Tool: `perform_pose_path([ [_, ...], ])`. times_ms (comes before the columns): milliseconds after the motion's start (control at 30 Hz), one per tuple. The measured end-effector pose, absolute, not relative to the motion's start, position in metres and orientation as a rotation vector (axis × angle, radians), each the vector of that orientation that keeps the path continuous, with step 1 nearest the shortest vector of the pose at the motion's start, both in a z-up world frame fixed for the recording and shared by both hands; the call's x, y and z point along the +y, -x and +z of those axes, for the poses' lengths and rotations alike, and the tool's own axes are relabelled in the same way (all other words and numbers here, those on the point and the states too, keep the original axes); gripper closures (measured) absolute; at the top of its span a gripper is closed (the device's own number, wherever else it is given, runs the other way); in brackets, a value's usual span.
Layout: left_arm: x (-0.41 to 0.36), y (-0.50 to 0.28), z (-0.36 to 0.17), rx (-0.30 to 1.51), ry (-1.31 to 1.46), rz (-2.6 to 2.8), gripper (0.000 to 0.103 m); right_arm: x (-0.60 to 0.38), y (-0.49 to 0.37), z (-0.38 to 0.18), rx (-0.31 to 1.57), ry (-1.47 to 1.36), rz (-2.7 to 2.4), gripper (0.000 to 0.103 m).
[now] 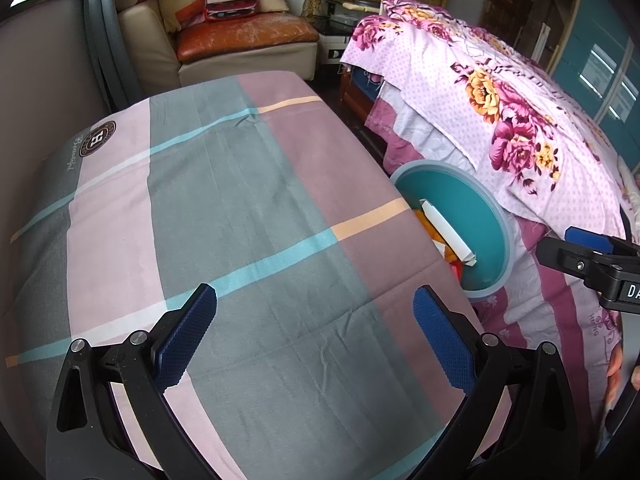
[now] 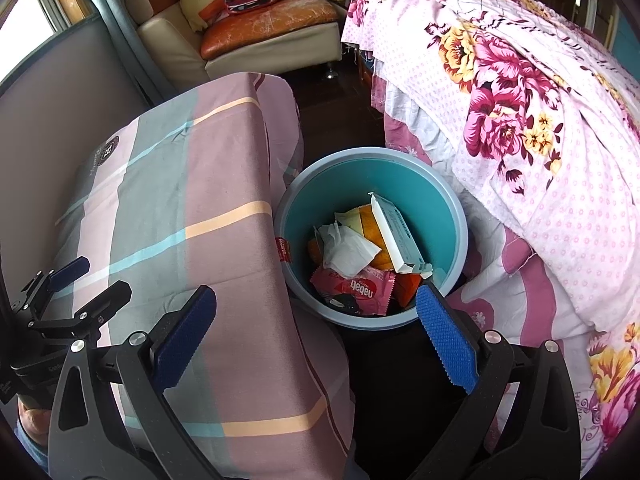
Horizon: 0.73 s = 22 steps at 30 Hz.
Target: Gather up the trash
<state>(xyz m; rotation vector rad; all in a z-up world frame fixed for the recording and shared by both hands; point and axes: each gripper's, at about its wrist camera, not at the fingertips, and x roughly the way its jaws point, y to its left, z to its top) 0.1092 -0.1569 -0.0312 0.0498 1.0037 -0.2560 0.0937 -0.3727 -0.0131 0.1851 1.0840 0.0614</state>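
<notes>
A checked cloth [image 1: 240,208] is covering the table; beside it the bin [image 2: 452,216] is holding trash [image 2: 348,252], both grippers [image 1: 314,336] [image 2: 316,338] hovering spread apart, empty.

Plaid cloth on desk [image 2: 224,168]: pink, grey-green, cyan and peach stripes. Round plastic bin [image 2: 448,216]: teal inside, pale blue rim. Pink foil wrapper [image 2: 360,292], white tissue [image 2: 348,250]. Floral bedspread [image 2: 520,120]: pink dotted, magenta-yellow blooms. Fingers [image 2: 184,336]: blue textured pads.

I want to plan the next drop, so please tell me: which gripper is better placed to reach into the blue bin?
Probably the right gripper. It hangs open just above the blue bin, whose trash fills its view. The left gripper, also open and empty, is over the plaid table cloth, with the bin off to its right.
</notes>
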Motion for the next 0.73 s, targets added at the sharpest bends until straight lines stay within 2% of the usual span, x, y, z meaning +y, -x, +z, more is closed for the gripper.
perform_pose_path([
  [733,-0.152,-0.103,-0.025,1.012,-0.024,-0.248,0.004,-0.369,-0.086,0.003,1.068,-0.151,0.01,0.007],
])
